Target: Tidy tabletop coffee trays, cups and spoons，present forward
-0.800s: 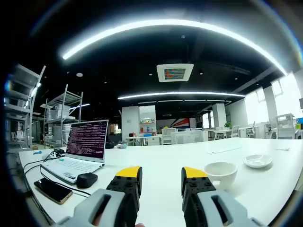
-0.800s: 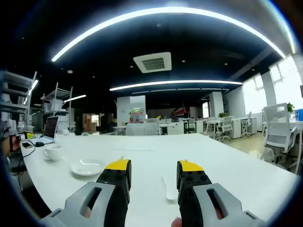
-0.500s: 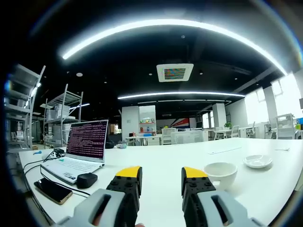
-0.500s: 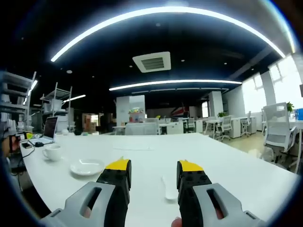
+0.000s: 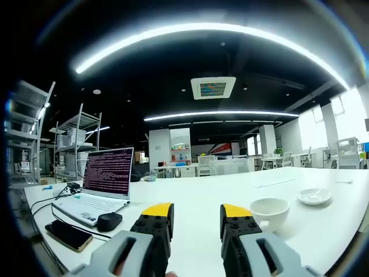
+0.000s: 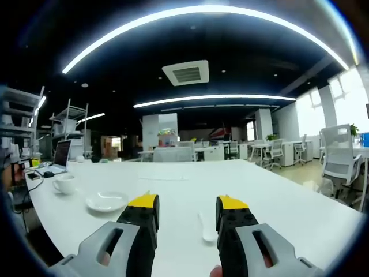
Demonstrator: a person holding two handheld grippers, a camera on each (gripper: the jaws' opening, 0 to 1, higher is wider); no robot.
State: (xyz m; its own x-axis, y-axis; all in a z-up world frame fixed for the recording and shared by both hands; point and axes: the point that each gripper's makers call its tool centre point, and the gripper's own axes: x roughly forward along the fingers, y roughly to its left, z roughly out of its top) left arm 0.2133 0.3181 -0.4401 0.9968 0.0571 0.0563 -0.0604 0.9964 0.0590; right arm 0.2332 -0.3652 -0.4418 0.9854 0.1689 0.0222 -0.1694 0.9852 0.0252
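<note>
Stretching far into the office room, the white worktop (image 5: 190, 196) carries all the things, and behind it stand a metal shelf rack (image 5: 74, 144) and some white chairs (image 6: 339, 158). On the near left corner of the worktop, in the left gripper view, an open laptop (image 5: 98, 184) shows a screen full of text, with a black mouse (image 5: 108, 221) just beside its front edge and a dark phone (image 5: 68, 235) near the worktop edge, and black cables (image 5: 43, 202) run along that side. The left tool (image 5: 196, 216) has its two yellow-tipped jaws spread apart with nothing between them, held low over the near edge of the worktop. The right tool (image 6: 187, 209) is also spread and holds nothing. A white cup (image 5: 268, 212) stands just to the right of the left tool's right jaw, and I cannot tell if they touch. Further to the right lies a white saucer (image 5: 313, 197), apart from the cup. In the right gripper view the same saucer (image 6: 106, 202) is left of the tool, the cup (image 6: 63, 184) is beyond it toward the laptop, and a white spoon (image 6: 206, 227) lies on the worktop between the two jaws, ahead of them.
</note>
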